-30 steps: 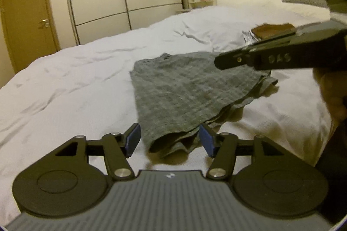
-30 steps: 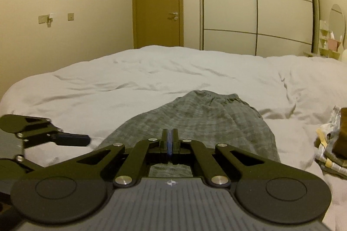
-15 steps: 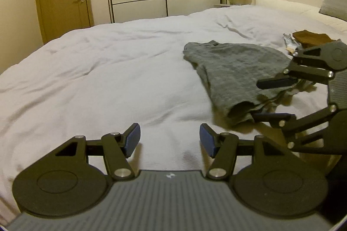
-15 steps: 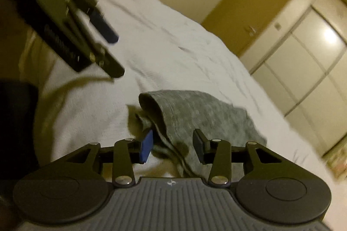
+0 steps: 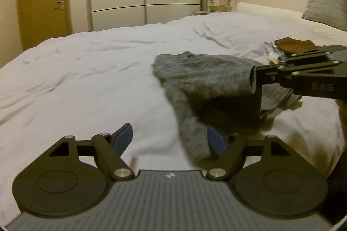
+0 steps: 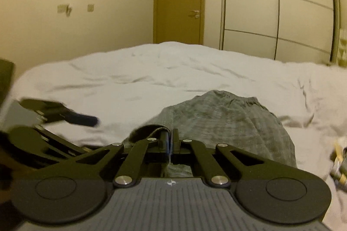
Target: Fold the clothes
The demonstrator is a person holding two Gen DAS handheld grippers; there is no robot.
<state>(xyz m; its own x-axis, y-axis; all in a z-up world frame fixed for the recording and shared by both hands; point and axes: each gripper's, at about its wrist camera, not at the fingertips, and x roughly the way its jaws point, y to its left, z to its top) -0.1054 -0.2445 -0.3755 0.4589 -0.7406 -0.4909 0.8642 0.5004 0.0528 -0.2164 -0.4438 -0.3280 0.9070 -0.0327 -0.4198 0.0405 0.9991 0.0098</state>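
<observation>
grey garment (image 5: 208,77), rumpled, partly lifted

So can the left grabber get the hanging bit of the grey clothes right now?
Probably yes. The left gripper is open, and the drooping corner of the grey garment already hangs just inside its right pad, with nothing between them. The right gripper holds another edge up.
</observation>
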